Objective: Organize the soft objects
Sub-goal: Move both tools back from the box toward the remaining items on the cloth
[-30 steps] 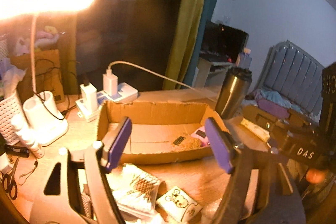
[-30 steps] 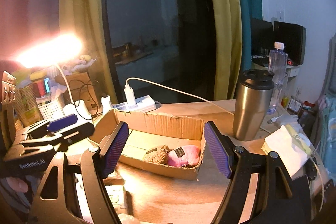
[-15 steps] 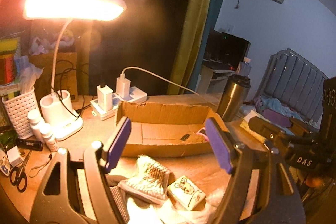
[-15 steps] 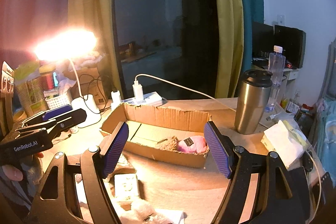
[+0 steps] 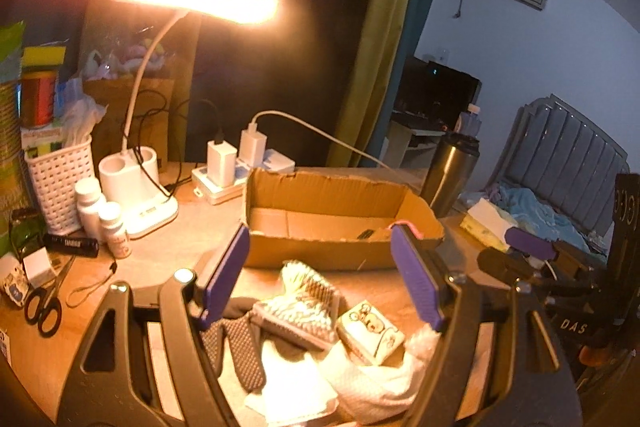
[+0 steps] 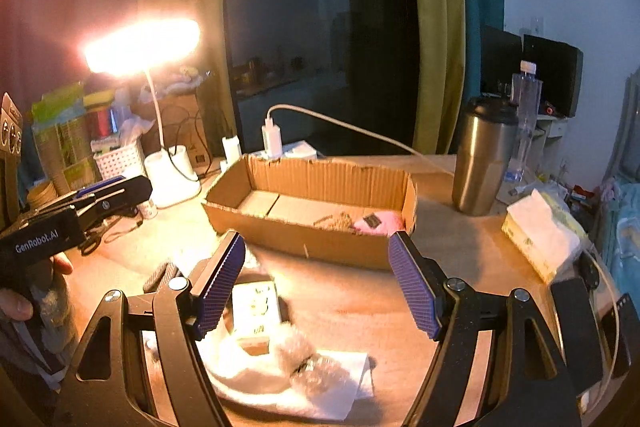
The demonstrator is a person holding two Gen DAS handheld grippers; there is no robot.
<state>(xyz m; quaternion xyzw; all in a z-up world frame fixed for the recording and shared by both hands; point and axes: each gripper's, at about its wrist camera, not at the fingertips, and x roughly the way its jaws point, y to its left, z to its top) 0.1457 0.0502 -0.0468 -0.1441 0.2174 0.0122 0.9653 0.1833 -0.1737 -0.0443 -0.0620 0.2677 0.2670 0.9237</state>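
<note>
A heap of soft things lies on the tabletop [image 5: 160,259] in front of the open brown cardboard box [image 5: 328,203]: a fuzzy striped knit sock [image 5: 296,307], a grey bumpy glove [image 5: 240,347], a flat white cloth [image 6: 280,383]. The box looks ready to take them, since a pink fluffy toy [image 6: 380,221] already sits inside. The left tool [image 5: 320,275] and right tool [image 6: 316,281] both hang wide open over the heap, holding nothing.

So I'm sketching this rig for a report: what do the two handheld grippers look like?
Both match: the left gripper and right gripper have black cut-out frames, silver pivot bolts and purple ribbed pads. White GenRobot.AI lettering runs along the left gripper's black body in the right wrist view.
</note>
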